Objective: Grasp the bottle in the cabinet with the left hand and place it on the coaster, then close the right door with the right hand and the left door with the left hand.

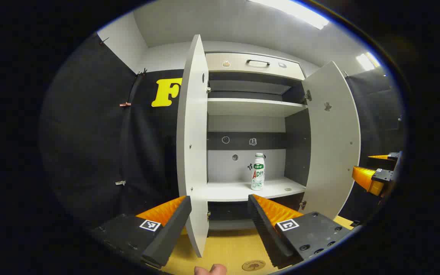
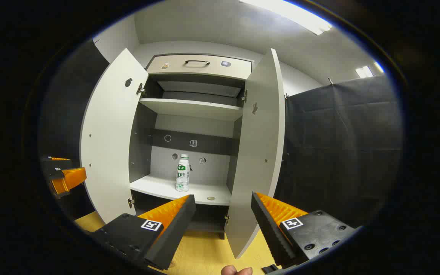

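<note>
- Left gripper view: the left gripper (image 1: 219,214) hangs in front of the open cabinet (image 1: 253,107), its jaws spread wide and holding nothing. It is still well short of the shelves, so it looks set for a reach rather than a grasp.
- The milk-drink bottle (image 1: 258,171) stands upright on the lower shelf (image 1: 227,190), toward its right half and well apart from the fingers. Nothing blocks a straight approach.
- The left door (image 1: 192,141) is swung out edge-on between the fingers, and the right door (image 1: 332,141) stands wide, which leaves the opening free for the arm.
- A round coaster (image 1: 253,265) lies on the wooden table (image 1: 224,248) just below the gripper, close to where the bottle would come out.
- Right gripper view: the right gripper (image 2: 223,215) waits with its jaws parted and empty, just beside the right door (image 2: 260,152), handy for pushing it shut later.
- The bottle (image 2: 182,173) sits on the same shelf, untouched; the left gripper (image 2: 65,177) shows far left.
</note>
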